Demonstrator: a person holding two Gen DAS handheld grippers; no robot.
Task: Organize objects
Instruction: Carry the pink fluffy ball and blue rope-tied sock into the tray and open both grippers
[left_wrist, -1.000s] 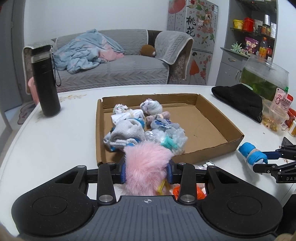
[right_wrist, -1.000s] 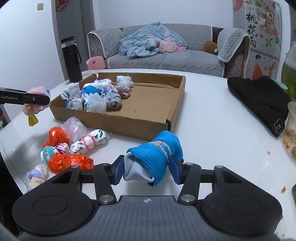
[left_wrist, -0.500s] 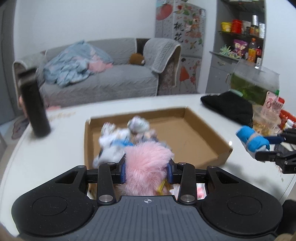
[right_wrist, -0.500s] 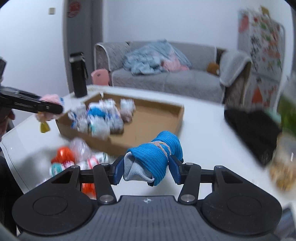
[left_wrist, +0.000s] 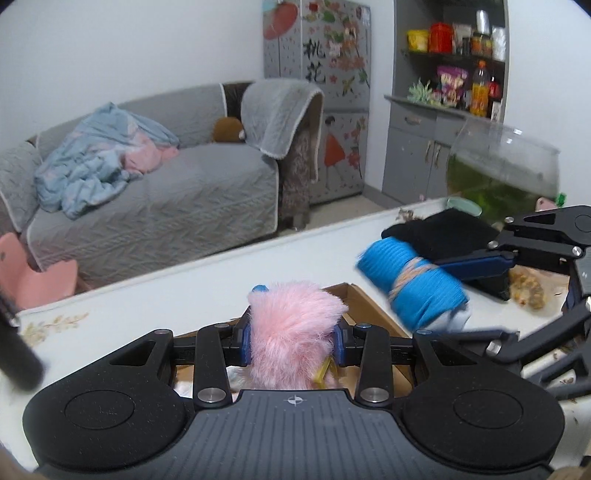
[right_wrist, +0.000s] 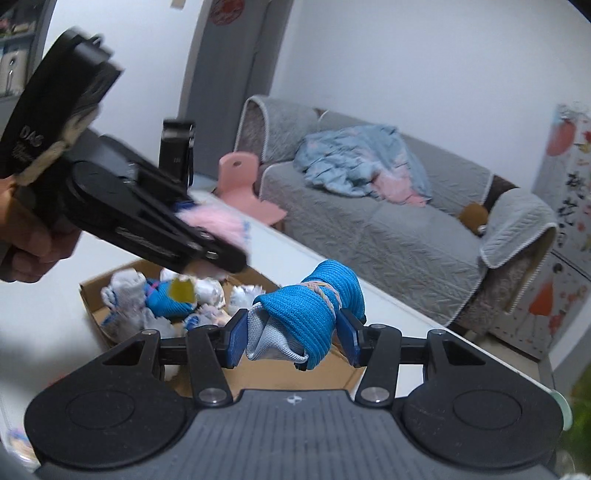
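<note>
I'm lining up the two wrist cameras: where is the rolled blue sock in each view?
Left wrist view: the blue sock roll sits right of centre, held in the right tongs coming in from the right.
Right wrist view: it is at centre, clamped between that gripper's own blue pads.
Shared landmark: the grey sofa with the light blue blanket.

A lived-in home living room. A grey sofa (left_wrist: 155, 199) carries crumpled bedding (left_wrist: 96, 162), a flower-decorated fridge (left_wrist: 325, 110) stands beside it, and grey shelves (left_wrist: 454, 48) hold snacks and bottles behind a fishbowl (left_wrist: 506, 166).
</note>
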